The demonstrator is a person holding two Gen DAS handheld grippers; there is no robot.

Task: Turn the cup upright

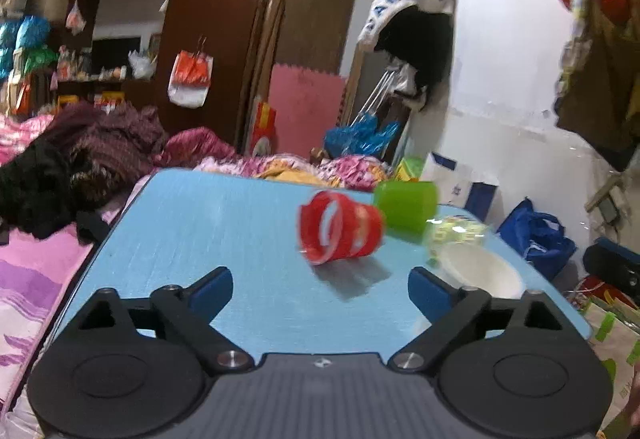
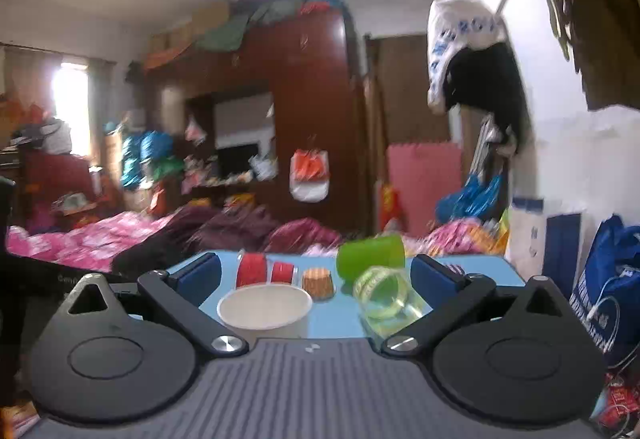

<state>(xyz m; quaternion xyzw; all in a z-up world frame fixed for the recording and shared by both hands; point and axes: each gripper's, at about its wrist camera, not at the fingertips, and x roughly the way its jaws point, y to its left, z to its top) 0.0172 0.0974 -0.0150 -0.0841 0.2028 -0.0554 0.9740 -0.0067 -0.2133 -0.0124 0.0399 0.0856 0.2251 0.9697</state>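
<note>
A red-and-clear cup (image 1: 340, 227) lies on its side on the light blue table (image 1: 208, 223), mouth toward me. My left gripper (image 1: 320, 289) is open and empty, a little short of it. Behind it a green cup (image 1: 406, 205) lies tilted, and a clear yellow-green cup (image 1: 456, 233) lies on its side. In the right wrist view my right gripper (image 2: 316, 279) is open and empty at the table's near edge. The yellow-green cup (image 2: 386, 295) lies by its right finger. The green cup (image 2: 370, 257) and red cup (image 2: 264, 269) sit farther back.
A white bowl (image 2: 265, 309) stands upright at the table edge, also in the left wrist view (image 1: 482, 271). A small orange ribbed cup (image 2: 318, 282) stands behind it. Bedding and clothes (image 1: 60, 175) lie left of the table. Blue bags (image 2: 612, 279) stand to the right.
</note>
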